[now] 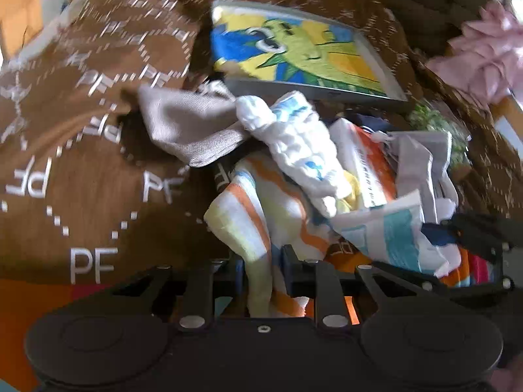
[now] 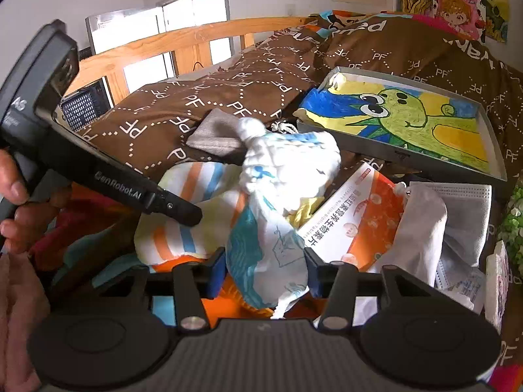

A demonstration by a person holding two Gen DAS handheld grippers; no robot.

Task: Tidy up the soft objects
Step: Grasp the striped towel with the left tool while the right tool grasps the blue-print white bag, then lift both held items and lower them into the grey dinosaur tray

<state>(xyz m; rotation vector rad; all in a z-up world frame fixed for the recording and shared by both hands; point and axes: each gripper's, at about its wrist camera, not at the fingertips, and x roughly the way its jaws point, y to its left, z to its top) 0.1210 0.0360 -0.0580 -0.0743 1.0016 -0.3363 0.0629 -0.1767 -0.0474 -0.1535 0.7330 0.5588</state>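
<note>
Motion blur smears the brown quilt [image 1: 81,104] lettering in the left wrist view. The pink cloth [image 1: 487,55] is cut by the right edge. The face mask [image 2: 464,215] lies partly hidden under white cloth.

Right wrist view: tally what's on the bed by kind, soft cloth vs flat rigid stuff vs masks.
Cloths: 3, striped cloth, white and blue cloth, grey cloth
Flat rigid items: 2, framed frog painting, orange and white box
Face masks: 1, grey mask
Total: 6
</note>
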